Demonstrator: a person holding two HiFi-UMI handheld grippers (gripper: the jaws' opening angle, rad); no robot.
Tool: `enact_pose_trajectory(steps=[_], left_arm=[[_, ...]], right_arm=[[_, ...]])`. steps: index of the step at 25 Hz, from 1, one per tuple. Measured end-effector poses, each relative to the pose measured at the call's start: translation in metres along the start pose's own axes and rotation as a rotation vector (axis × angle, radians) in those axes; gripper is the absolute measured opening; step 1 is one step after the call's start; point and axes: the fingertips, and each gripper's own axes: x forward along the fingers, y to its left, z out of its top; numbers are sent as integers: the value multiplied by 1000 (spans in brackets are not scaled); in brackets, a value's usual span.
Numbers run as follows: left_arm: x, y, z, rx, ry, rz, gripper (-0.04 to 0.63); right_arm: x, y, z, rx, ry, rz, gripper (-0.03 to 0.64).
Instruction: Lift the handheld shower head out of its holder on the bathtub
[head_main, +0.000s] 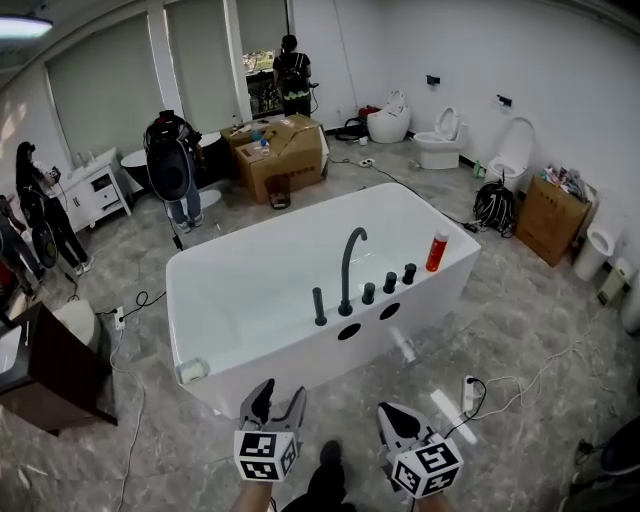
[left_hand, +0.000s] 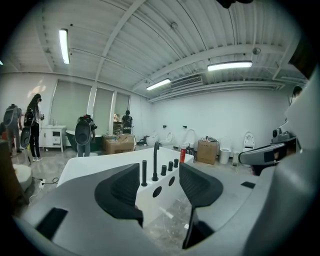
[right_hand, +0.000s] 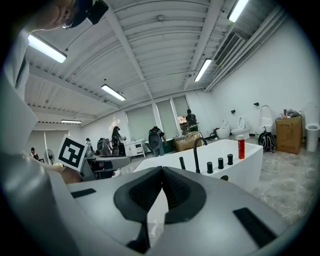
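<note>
Head view: left claw (head_main: 279, 398) spread and empty, right claw (head_main: 397, 417) pressed together, both near the bathtub (head_main: 300, 362); shower head (head_main: 319, 306) upright on its rim.

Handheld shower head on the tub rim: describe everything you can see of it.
The handheld shower head is a slim, matte black rod, seemingly metal, standing upright in its holder on the near rim of the bathtub. It is leftmost in the row of black fittings, beside the tall curved spout but apart from it. Nothing else touches it; its hose is not visible.
</note>
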Motion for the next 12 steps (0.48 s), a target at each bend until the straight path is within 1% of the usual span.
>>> enact_pose_trajectory(steps=[12], left_arm=[[85, 54, 22, 18, 7, -15, 256]], right_arm=[[97, -34, 42, 2, -6, -28, 5]])
